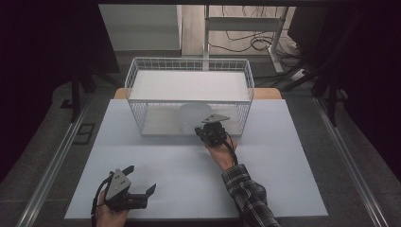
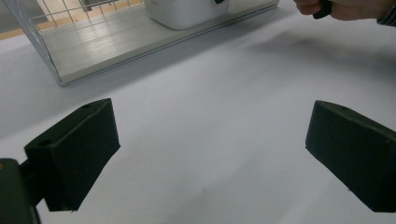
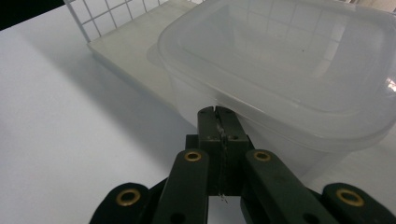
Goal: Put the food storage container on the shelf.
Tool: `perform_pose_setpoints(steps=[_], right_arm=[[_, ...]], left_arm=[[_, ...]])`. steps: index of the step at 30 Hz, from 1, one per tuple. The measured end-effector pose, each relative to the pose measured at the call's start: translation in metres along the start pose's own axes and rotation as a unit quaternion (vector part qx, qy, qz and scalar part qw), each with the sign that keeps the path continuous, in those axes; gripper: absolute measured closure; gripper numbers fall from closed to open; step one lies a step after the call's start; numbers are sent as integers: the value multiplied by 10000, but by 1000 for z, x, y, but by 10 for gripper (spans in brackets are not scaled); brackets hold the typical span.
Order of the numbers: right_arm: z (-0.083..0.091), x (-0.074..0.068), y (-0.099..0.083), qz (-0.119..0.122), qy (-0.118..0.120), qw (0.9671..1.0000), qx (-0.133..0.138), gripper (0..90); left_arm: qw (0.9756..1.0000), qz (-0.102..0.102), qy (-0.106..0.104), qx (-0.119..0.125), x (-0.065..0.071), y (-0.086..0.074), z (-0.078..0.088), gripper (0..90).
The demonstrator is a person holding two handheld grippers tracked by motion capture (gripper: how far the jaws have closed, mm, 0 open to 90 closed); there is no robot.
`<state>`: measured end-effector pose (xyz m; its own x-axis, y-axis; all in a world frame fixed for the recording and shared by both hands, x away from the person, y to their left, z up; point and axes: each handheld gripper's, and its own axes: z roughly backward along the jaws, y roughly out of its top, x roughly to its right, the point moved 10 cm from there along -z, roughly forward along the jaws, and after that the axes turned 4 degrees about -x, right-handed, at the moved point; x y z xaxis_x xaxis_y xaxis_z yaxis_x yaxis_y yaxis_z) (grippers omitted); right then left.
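Right gripper (image 1: pixel 204 134) is at the open front of the white wire rack (image 1: pixel 142 71), which stands at the far middle of the white table (image 1: pixel 283 179). In the right gripper view its jaws are pressed flat together with nothing between them, and their tips sit against, or just short of, the near wall of a clear plastic container (image 3: pixel 289 70) below its lid rim; contact cannot be confirmed. The container, lid on, rests on the lower shelf (image 3: pixel 126 51) of the rack at its front edge, roughly central along the rack's width in the high view (image 1: pixel 191 118), where it appears as a pale rounded shape behind the front wires. The upper shelf (image 1: pixel 189 85) is a plain white board. Right hand (image 1: pixel 221 153) and a plaid sleeve (image 1: pixel 248 196) run back from the gripper toward the near edge of the table. Left gripper (image 1: pixel 142 182) lies low over the near left part of the table, held in the left hand (image 1: pixel 106 213), well apart from the rack and the container. Its jaws stand wide apart and hold nothing; in the left gripper view bare table (image 2: pixel 210 140) shows between the two black pads (image 2: pixel 79 144). That view also has the rack's lower shelf (image 2: pixel 107 44) and the bottom of the container (image 2: pixel 187 11) at the top, with the right hand (image 2: pixel 345 7) at the upper right corner.
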<state>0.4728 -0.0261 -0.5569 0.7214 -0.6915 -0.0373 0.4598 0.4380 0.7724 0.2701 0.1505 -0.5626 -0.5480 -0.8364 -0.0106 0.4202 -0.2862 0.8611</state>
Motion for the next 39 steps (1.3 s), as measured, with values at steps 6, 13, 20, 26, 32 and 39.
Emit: perform_pose_setpoints(steps=[6,13,20,26,32,39], right_arm=[[-5,5,4,30,-55,10000,-27,894],[-13,8,9,-5,-87,10000,-44,894],[-19,12,12,-7,-175,9998,-98,894],[-16,7,14,5,-94,9999,-53,879],[-12,-1,14,-2,30,10000,-3,703],[-4,-6,13,-19,158,9999,-20,580]], left_arm=[[10000,11,-25,7,0,0,0,21],[10000,17,-54,21,0,0,0,20],[10000,26,-70,35,1,1,0,21],[9999,69,-95,-25,1,0,0,20],[9999,67,-109,-108,2,-2,-1,20],[9998,60,-157,-142,3,-3,-2,19]])
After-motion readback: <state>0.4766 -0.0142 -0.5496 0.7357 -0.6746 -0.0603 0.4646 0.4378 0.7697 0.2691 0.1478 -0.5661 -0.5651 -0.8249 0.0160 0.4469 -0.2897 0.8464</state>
